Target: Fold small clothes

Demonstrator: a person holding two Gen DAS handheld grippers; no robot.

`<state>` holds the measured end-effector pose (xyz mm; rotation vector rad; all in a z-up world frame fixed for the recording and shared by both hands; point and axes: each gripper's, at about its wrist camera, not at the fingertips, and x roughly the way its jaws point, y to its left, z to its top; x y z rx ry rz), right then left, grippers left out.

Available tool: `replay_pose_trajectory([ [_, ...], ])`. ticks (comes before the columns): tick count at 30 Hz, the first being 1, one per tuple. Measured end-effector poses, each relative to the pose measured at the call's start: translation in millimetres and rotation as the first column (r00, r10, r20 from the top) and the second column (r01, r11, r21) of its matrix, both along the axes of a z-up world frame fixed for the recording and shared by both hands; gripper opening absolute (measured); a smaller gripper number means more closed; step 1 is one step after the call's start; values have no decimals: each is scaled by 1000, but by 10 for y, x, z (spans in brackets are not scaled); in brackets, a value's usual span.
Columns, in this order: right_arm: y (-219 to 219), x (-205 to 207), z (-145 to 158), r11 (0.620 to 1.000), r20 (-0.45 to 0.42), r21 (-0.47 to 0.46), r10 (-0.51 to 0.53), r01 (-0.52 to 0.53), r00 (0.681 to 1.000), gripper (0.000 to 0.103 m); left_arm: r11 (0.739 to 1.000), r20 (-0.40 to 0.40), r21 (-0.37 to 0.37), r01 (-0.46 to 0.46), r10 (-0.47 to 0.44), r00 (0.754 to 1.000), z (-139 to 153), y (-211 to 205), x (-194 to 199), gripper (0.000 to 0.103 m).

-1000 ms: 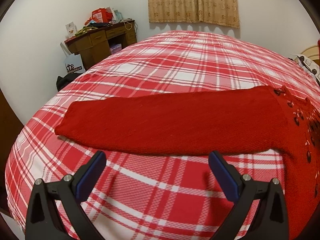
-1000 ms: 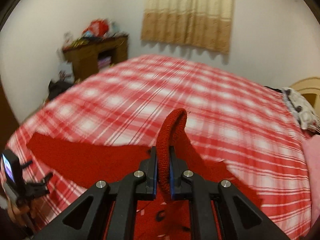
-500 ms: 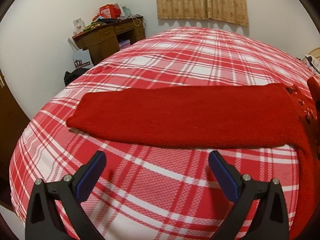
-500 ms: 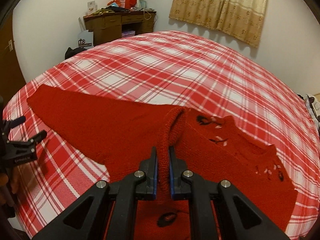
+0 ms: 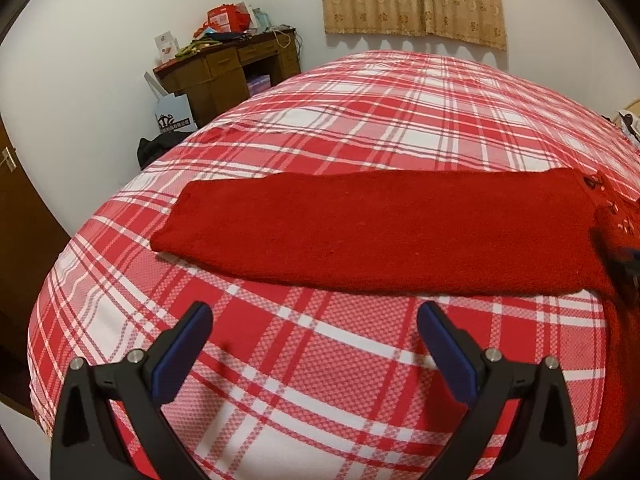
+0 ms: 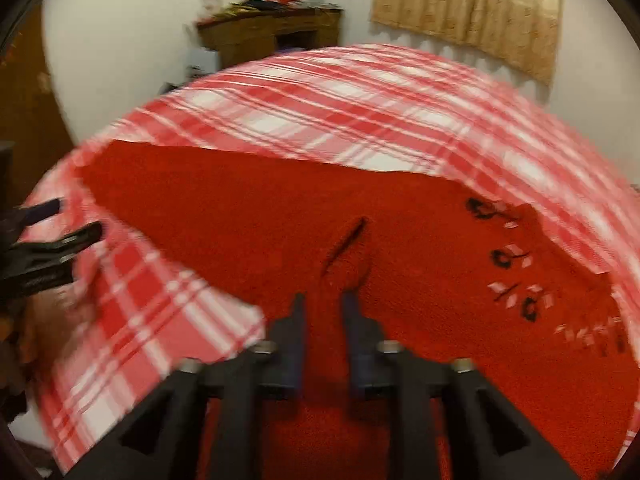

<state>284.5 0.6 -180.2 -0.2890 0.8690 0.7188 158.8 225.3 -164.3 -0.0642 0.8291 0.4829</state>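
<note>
— So, how far along are you with the folding?

— Early, I'd judge. My left gripper (image 5: 314, 326) hangs wide apart over bare plaid at the bottom of the left wrist view, holding nothing. Just above it, across the middle of the frame, the sleeve (image 5: 372, 232) of the red sweater (image 6: 360, 240) lies flat and straight on the bed (image 5: 400, 120), its cuff end pointing to the left edge

— And the right one?

— My right gripper (image 6: 323, 308) sits low in the centre of the right wrist view, down over the body of the knit. The jaws stand narrowly apart with red cloth showing between them; the picture is smeared, so I cannot tell whether they still pinch a fold or have let go. A small ridge of cloth rises just above the fingertips

— What's done, then?

— The sleeve looks smoothed out, and the patterned front with its dark and white motifs (image 6: 516, 276) sits at the right of the frame. Whether any part is already folded over, I can't make out

— And left to do?

— By my reckoning most of it: bring that long sleeve in across the body, deal with the other side, which I can't see, then double the whole thing up
</note>
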Motion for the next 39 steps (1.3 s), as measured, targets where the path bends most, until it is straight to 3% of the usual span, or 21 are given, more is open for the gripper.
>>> replay_pose_trajectory([
  [1, -56, -26, 15, 1000, -17, 24, 15, -14, 1000, 52, 1000, 2, 6, -12, 12, 1000, 7, 39, -9, 103],
  [4, -406, -142, 124, 999, 17, 22, -35, 35, 999, 53, 999, 4, 20, -45, 45, 999, 24, 180, -31, 103],
  [7, -805, -187, 192, 994, -3, 34, -101, 101, 995, 53, 997, 5, 23, -73, 73, 997, 37, 325, -56, 103],
  [13, -1674, -385, 179, 967, 50, -58, -243, 246, 969, 53, 996, 10, 35, -77, 77, 997, 92, 398, -118, 103],
  [16, -2078, -388, 91, 921, 127, -133, -350, 366, 928, 53, 995, 7, 59, -78, 78, 997, 108, 407, -95, 103],
  [18, -2295, -327, -2, 910, 86, -128, -385, 393, 919, 53, 992, 20, 76, -101, 99, 995, 136, 475, -70, 103],
  [19, -2361, -302, -42, 902, 75, -133, -403, 410, 912, 51, 990, 29, 80, -116, 114, 993, 150, 525, -60, 103],
  [20, -2430, -294, -110, 890, 68, -149, -426, 431, 902, 40, 987, 36, 86, -138, 135, 990, 156, 595, -44, 103],
  [24, -2409, -416, -53, 915, 35, -150, -375, 376, 926, 24, 976, 14, 98, -196, 196, 981, 117, 869, 46, 103],
  [28, -2065, -427, 174, 939, 88, -97, -322, 330, 943, 24, 967, -4, 84, -241, 243, 970, 56, 1049, 98, 103],
  [31, -1703, -320, 234, 967, 52, -33, -249, 251, 967, 24, 967, -31, 56, -250, 252, 967, -26, 1084, 157, 103],
  [35, -991, -55, 54, 976, 47, -110, -184, 188, 982, 24, 968, -42, 59, -245, 248, 968, -76, 1055, 179, 103],
  [37, -829, 72, -91, 985, -61, -60, -166, 163, 984, 26, 969, -38, 47, -241, 243, 969, -65, 1066, 150, 103],
  [39, -719, 22, -114, 990, -45, -60, -130, 127, 990, 27, 971, -38, 27, -238, 239, 970, -62, 1100, 112, 103],
])
